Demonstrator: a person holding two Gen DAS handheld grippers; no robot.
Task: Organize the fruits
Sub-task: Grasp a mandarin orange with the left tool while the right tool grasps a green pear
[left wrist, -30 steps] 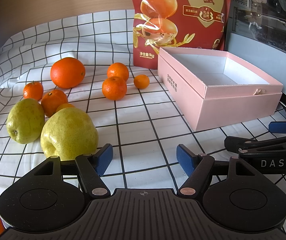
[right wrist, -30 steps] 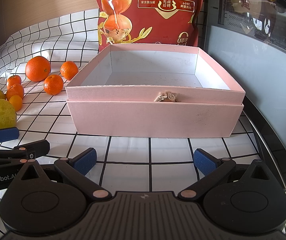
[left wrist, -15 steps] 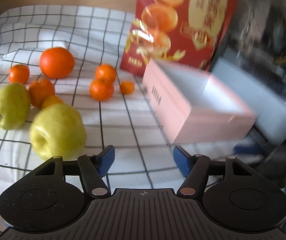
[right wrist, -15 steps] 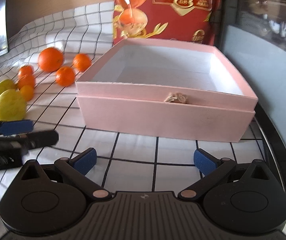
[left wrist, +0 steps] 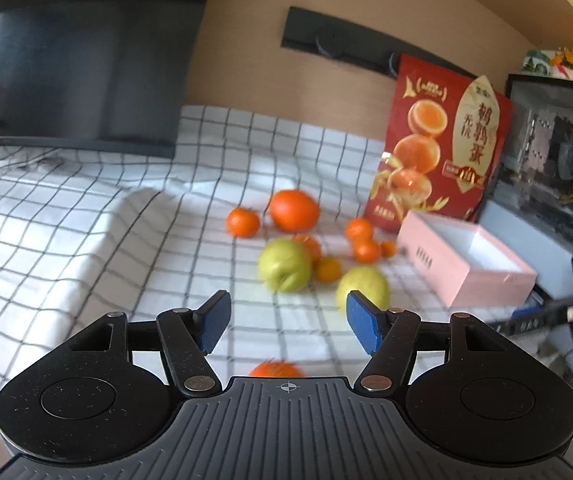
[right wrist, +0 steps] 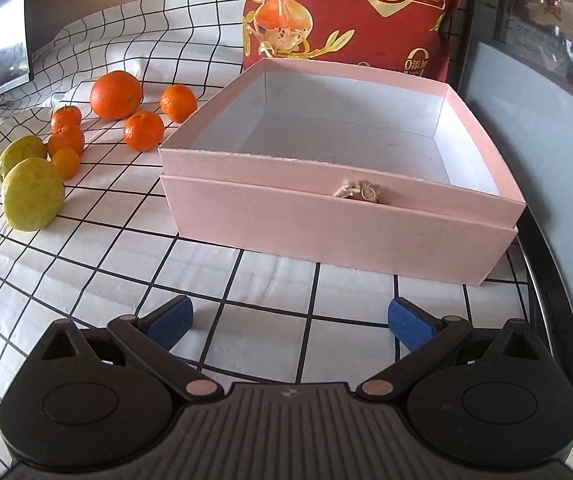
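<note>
Two green pears, a big orange and several small mandarins lie on the checked cloth. One more mandarin shows just under my left gripper, which is open, empty and raised well back from the fruit. An open, empty pink box stands right of the fruit; it also shows in the left wrist view. My right gripper is open and empty, just in front of the box. In the right wrist view a pear and the big orange lie at left.
A red snack bag stands upright behind the box. A dark monitor stands at the back left. A computer case with a glass side borders the right. The cloth has folds at the left.
My left gripper has pulled back, risen and swung left, so the fruit now looks farther off and blurred. The right gripper has lifted slightly and tilted; the box stays put.
</note>
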